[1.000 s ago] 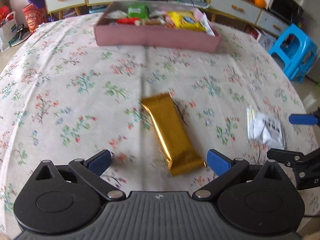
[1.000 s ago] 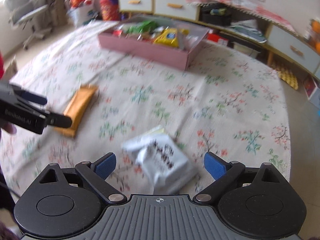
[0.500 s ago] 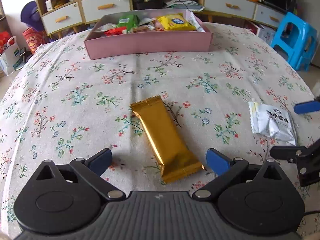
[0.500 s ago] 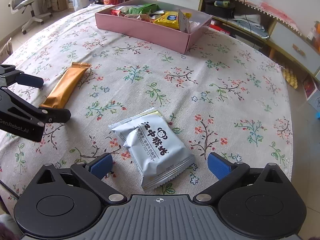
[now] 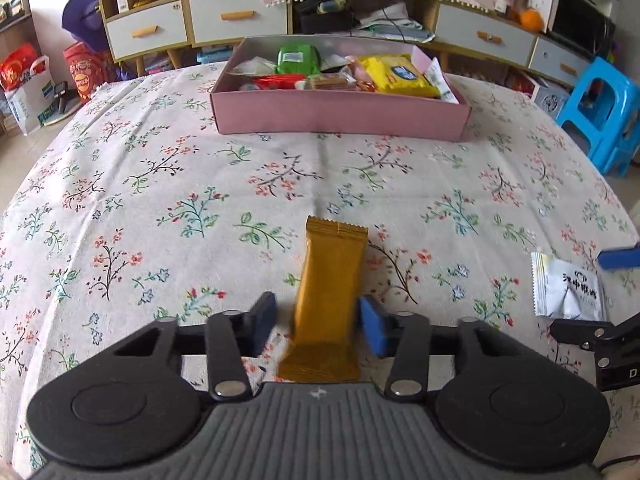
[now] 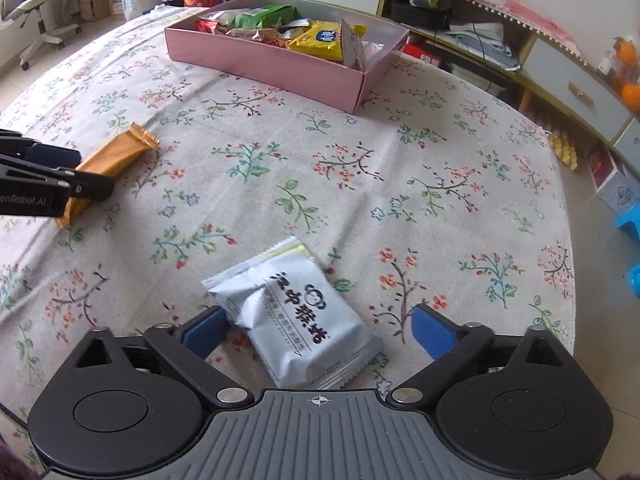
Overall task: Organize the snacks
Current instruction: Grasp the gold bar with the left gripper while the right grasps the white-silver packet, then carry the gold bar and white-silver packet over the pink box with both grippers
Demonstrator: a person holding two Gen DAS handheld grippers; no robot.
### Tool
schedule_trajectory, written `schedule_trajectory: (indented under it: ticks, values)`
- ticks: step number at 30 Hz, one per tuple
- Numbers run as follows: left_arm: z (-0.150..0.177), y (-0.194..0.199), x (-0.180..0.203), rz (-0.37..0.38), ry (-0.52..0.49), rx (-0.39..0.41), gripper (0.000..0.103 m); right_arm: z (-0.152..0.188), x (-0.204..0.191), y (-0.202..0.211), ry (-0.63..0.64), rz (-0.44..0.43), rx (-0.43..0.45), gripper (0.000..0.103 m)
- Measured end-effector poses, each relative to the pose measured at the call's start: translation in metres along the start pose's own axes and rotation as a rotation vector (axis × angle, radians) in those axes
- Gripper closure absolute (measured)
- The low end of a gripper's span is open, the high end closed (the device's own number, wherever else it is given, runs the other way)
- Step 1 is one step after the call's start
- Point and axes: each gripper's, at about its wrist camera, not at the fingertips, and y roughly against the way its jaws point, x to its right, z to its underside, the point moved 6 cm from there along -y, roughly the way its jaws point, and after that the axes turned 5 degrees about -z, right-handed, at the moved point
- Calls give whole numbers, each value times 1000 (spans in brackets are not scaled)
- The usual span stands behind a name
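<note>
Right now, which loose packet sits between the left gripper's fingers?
The gold bar packet, between the left gripper fingers. The white packet lies by the right gripper.

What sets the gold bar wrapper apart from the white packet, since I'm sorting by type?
The gold bar wrapper is long, narrow and unprinted; the white packet is squarish and puffy with black characters. The left gripper has nearly closed around the bar; the right gripper brackets the packet wide open. Both lie flat on the floral tablecloth.
</note>
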Motion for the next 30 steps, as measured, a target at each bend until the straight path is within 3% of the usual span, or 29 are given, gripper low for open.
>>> schedule_trajectory:
  ticks: [6,10,12,30]
  values:
    - [-7,-2,-15,65,71,-33,77,-5,-9,3,-5,-43,-6,39]
    - [-9,-3,-19,90,96,-46,77,-8,-15,3,3,-42,-5,42]
    - [-10,-3,-22,100,104,-50,77,-11,-17,3,-2,-48,-3,50]
    - [-26,-7,-34,128,99,-37,77,-42,-25,-7,-122,-67,-4,51]
